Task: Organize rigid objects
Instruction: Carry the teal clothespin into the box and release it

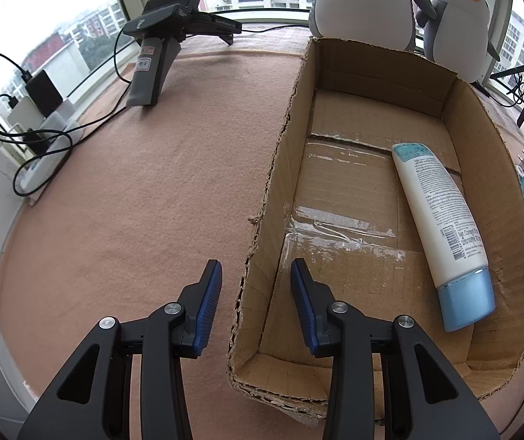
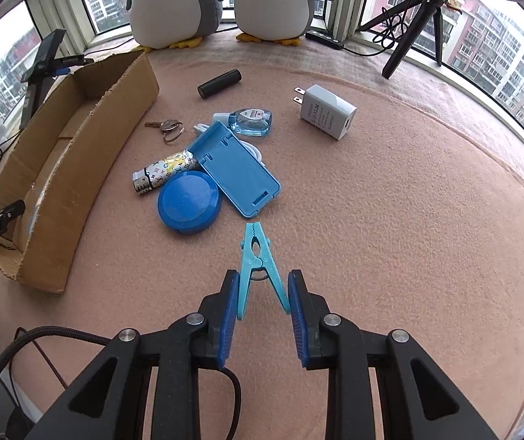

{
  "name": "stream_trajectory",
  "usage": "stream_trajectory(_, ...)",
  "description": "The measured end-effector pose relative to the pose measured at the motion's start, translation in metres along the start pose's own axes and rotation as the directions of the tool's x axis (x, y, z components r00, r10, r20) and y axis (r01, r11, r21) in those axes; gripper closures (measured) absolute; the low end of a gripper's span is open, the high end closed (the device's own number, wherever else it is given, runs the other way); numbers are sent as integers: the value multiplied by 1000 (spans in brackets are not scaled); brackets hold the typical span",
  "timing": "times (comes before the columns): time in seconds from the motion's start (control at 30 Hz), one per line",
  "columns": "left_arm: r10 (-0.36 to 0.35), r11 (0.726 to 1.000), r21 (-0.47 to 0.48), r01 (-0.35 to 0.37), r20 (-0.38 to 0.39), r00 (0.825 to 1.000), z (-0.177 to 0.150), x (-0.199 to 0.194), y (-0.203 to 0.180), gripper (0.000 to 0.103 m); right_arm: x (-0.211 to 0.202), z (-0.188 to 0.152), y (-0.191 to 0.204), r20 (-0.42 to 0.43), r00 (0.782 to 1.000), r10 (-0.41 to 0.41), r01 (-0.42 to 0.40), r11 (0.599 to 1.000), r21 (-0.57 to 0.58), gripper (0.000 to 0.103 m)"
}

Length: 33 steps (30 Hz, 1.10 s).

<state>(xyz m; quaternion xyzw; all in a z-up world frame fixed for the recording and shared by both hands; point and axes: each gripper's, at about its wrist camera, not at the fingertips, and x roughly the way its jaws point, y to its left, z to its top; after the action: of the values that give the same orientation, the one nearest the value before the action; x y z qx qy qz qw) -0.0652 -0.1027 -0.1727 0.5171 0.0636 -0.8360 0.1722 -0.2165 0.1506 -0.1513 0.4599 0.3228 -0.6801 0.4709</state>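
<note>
My left gripper (image 1: pixel 256 275) hangs open over the near left wall of a cardboard box (image 1: pixel 280 168), one finger on each side of it. Inside the box lies a white lotion bottle with a blue cap (image 1: pixel 441 216). My right gripper (image 2: pixel 262 286) is shut on a light-blue clothespin (image 2: pixel 255 245), its pads touching both splayed legs. Ahead on the pink mat lie a round blue case (image 2: pixel 189 201), a blue phone stand (image 2: pixel 238 168), a patterned tube (image 2: pixel 163 172), keys (image 2: pixel 166 128), a small blue bottle (image 2: pixel 249 121), a white charger (image 2: pixel 326 112) and a black cylinder (image 2: pixel 219 83).
Two plush penguins (image 2: pixel 174 3) stand at the window behind the box (image 2: pixel 89 154). A black tripod (image 2: pixel 416 18) is at the back right. A device on a grey stand (image 1: pixel 159 47) and chargers with cables (image 1: pixel 38 117) sit far left.
</note>
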Motion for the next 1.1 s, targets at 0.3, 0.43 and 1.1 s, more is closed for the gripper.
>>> stream_trajectory(0.3,0,1000,-2,0,0,1000,1,0,0,67,-36,35,35,101,991,93,-87,994,-62,79)
stream_trajectory(0.43,1,1000,-3,-1,1,1000,1,0,0,67,-46,47,63,124,982,139,-126,986,-108,79)
stream_trajectory(1.1,-4,1000,-9,4,4,1000,2,1,2,66,-23,80,178,76,945,318,-291,924,-248,79)
